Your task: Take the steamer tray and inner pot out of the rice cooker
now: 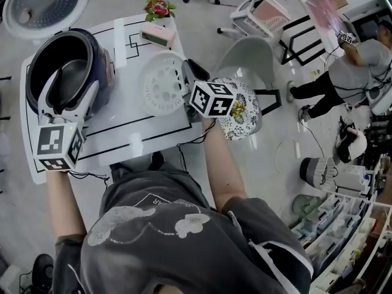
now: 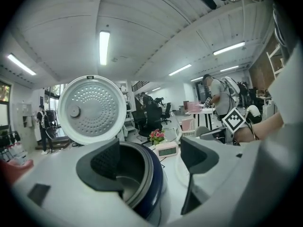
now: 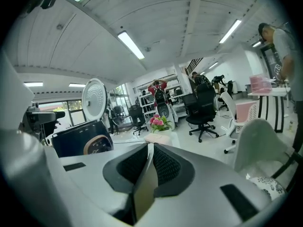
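Right fingers (image 3: 163, 167) are closed on the rim of the steamer tray (image 1: 160, 83), held flat over the surface (image 1: 122, 127) right of the rice cooker (image 1: 103, 72). Left fingers (image 2: 105, 162) stand apart, empty, straddling the cooker's near wall; the inner pot (image 1: 72, 77) sits inside, directly ahead of them
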Demonstrator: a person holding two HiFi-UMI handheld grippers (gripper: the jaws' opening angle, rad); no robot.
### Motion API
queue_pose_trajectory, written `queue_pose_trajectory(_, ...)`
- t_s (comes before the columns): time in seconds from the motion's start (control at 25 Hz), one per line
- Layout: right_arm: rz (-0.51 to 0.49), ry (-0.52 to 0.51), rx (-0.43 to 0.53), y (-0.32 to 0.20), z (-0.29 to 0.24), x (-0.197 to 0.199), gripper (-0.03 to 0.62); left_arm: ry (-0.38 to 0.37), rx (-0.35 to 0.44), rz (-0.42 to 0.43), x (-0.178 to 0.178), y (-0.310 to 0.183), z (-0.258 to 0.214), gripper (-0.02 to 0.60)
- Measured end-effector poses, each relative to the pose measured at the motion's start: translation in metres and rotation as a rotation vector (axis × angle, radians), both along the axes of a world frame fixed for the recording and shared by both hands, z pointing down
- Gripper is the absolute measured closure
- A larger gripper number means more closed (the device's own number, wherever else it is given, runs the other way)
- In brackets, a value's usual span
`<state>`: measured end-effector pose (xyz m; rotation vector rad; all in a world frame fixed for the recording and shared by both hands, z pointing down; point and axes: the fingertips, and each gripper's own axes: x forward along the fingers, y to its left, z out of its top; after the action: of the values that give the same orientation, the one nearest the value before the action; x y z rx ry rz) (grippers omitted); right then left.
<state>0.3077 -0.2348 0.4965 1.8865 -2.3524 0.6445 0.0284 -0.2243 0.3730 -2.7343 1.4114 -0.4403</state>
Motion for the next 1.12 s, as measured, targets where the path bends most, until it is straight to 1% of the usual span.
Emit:
queue_pose_trajectory(0.16,-0.027,0.003,-0.01,-0.003,0.013,-0.002,0.534,-0.002,-0.012,-0.035,0.005,0.008,0.005,0.176)
queue_pose_trajectory(0.32,-0.038,0.079,-0.023,-0.004,0.029,0.0,0.534,-0.001,-0.015,-0.067,0.004,0.015,0.006,0.176)
queue_pose_trajectory(0.4,-0.041,0.099,-0.036,-0.005,0.038,0.001,0.534,-0.004,-0.016,-0.082,0.003,0.016,0.007,0.176)
queue_pose_trajectory(0.52,-0.038,0.123,-0.063,-0.008,0.052,0.004,0.534,-0.008,-0.022,-0.091,0.002,0.018,0.012,0.176)
queue_pose_trajectory(0.64,-0.041,0.152,-0.088,-0.008,0.061,0.005,0.531,0.005,-0.03,-0.096,0.002,0.021,0.013,0.176)
queue_pose_trajectory(0.84,-0.054,0.236,-0.115,-0.003,0.079,0.01,0.526,0.009,-0.032,-0.097,0.007,0.027,0.015,0.176)
queue_pose_trajectory(1.0,-0.037,0.257,-0.152,0.002,0.097,0.018,0.523,0.024,-0.038,-0.096,0.015,0.029,0.019,0.176)
queue_pose_trajectory(1.12,-0.017,0.234,-0.181,0.005,0.107,0.022,0.522,0.021,-0.046,-0.094,0.019,0.033,0.023,0.176)
